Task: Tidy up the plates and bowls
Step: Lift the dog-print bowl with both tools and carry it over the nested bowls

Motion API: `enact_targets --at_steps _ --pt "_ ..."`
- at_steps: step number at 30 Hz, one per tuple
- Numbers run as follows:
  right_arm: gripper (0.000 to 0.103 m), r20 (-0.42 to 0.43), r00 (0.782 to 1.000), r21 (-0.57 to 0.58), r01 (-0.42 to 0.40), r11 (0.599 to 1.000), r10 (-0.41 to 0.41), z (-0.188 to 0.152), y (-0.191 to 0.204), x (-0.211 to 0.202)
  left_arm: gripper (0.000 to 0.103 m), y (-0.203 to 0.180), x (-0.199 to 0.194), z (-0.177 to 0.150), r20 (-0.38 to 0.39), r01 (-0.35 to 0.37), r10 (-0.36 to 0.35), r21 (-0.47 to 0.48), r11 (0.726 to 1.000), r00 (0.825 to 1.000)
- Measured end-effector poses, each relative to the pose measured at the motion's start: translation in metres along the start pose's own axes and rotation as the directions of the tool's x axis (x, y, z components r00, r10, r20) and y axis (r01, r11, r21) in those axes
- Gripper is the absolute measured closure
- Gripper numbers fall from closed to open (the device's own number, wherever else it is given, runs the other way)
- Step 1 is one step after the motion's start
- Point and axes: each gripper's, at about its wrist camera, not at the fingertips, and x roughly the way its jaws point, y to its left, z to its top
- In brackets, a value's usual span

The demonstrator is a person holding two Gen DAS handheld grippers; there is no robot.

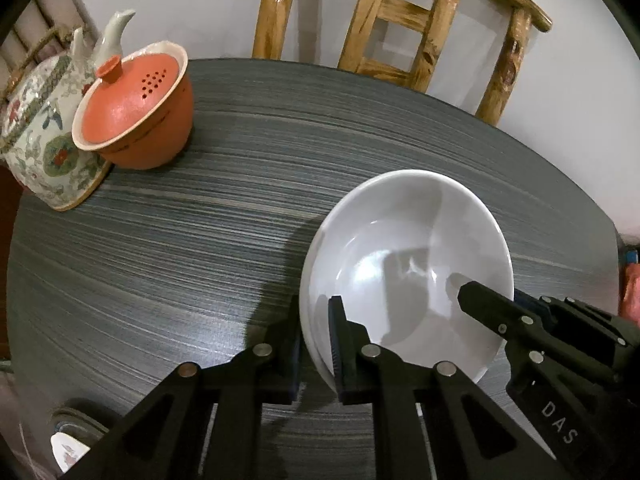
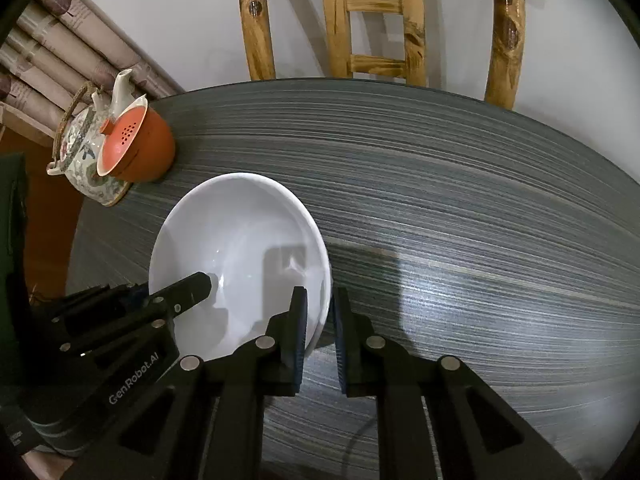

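Note:
A white bowl (image 1: 408,264) sits on the dark striped round table (image 1: 200,240); it looks like two stacked pieces at its left rim. My left gripper (image 1: 316,344) straddles the bowl's left rim, one finger outside and one inside, closed on it. My right gripper (image 2: 320,336) straddles the same bowl (image 2: 240,256) at its right rim and grips it too. Each gripper shows in the other's view, the right gripper (image 1: 500,312) at the bowl's right side, the left gripper (image 2: 176,296) at its left side.
A floral teapot (image 1: 40,140) and an orange lidded cup (image 1: 136,116) stand at the table's far left. A wooden chair (image 1: 400,28) stands behind the table. A small cup (image 1: 68,452) sits low at the left.

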Motion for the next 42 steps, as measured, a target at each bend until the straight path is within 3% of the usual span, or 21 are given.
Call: enact_targets --at_steps 24,42 --pt "0.092 0.056 0.998 0.0 0.015 1.0 -0.015 -0.032 -0.006 -0.058 0.092 -0.026 -0.06 -0.031 0.052 0.019 -0.021 0.046 0.999 0.998" --pt "0.091 0.1 0.994 0.002 0.034 0.999 -0.034 -0.089 -0.001 -0.118 0.092 -0.042 -0.109 -0.092 0.093 0.01 -0.018 0.088 0.996 0.995"
